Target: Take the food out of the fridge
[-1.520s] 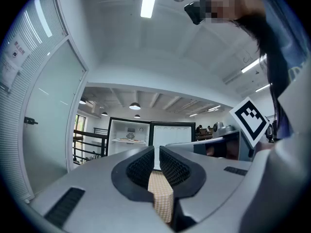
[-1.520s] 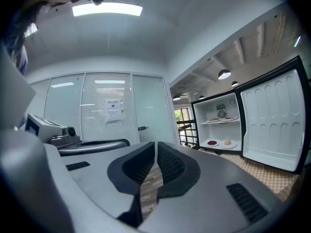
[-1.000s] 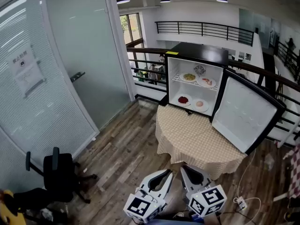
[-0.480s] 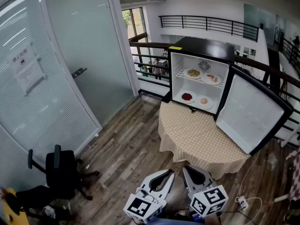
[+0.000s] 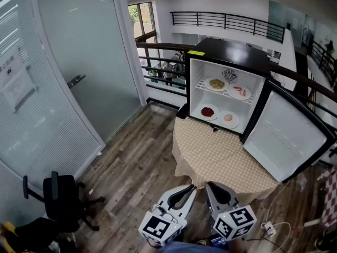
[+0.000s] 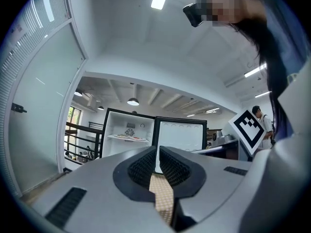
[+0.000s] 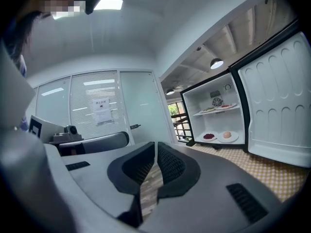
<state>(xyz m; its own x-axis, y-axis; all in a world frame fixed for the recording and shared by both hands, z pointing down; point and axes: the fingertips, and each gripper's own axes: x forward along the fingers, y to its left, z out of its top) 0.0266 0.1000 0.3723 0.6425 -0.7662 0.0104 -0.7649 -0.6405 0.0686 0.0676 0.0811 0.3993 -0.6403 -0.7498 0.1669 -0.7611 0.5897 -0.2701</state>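
A small black fridge (image 5: 227,62) stands open at the far side of a round table (image 5: 221,157) with a checkered cloth. Its door (image 5: 287,141) swings out to the right. The top shelf carries a plate of noodles (image 5: 215,84) and a plate of shrimp (image 5: 240,92). The fridge floor has a plate of red food (image 5: 207,112) and a plate with a pale round piece (image 5: 228,118). My left gripper (image 5: 191,188) and right gripper (image 5: 209,185) are side by side at the table's near edge, both shut and empty, pointing at the fridge (image 6: 129,135) (image 7: 216,113).
A frosted glass partition (image 5: 68,78) with a door handle runs along the left. A black office chair (image 5: 60,199) stands on the wood floor at lower left. A railing (image 5: 158,62) passes behind the fridge. A power strip and cables (image 5: 271,228) lie right of the table.
Both grippers have moved forward together towards the table, and the fridge and table now sit closer and larger in the head view. Both stay shut.
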